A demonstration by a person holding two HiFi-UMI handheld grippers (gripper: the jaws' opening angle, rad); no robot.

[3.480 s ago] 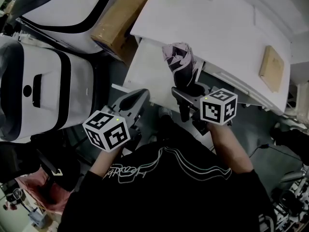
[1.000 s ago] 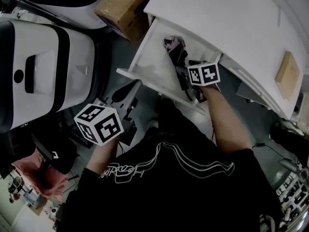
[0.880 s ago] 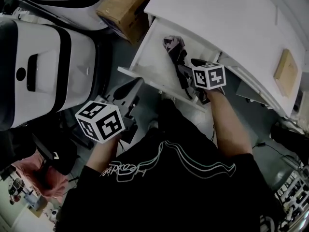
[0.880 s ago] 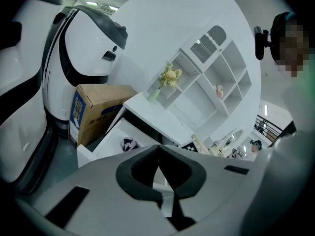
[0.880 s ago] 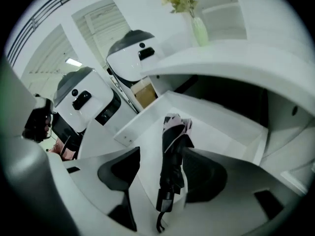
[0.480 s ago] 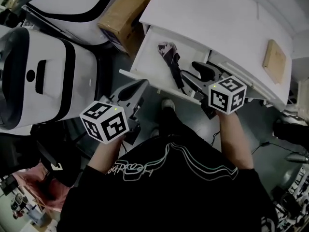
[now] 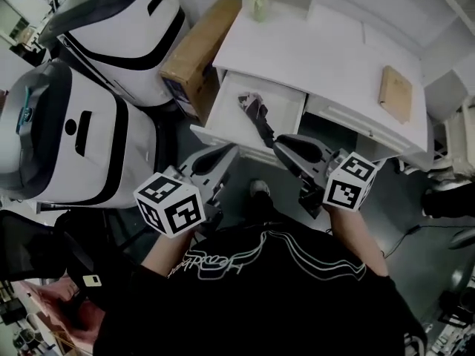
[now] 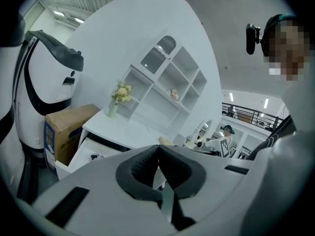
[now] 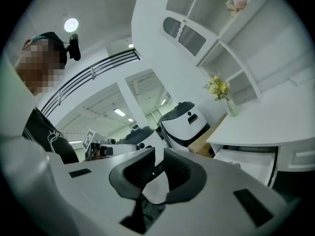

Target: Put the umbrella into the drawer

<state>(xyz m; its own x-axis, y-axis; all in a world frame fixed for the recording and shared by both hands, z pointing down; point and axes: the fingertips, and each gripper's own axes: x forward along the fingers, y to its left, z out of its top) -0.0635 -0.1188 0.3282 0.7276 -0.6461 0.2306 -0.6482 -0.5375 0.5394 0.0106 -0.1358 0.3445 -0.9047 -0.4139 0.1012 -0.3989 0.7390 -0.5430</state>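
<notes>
Folded black-and-pink fabric umbrella (image 7: pixel 256 113) lies midway along the open white drawer (image 7: pixel 211 121).
My left gripper (image 7: pixel 220 156) is closed, empty; my right gripper (image 7: pixel 291 148) is closing on nothing; the umbrella looks light, its canopy soft; I'd hold its stiff handle.

In open drawer (image 7: pixel 221 116): umbrella (image 7: pixel 256 114), lying front to back, right of centre. Under left end of desk (image 7: pixel 326 47): that drawer, pulled out toward person. On desk: vase (image 7: pixel 257 2) at back left corner, flat box (image 7: pixel 395 93) near right end. Just left of desk: carton (image 7: pixel 194 47). Further left: near machine (image 7: pixel 67 139), far machine (image 7: pixel 126 28) behind it.
</notes>
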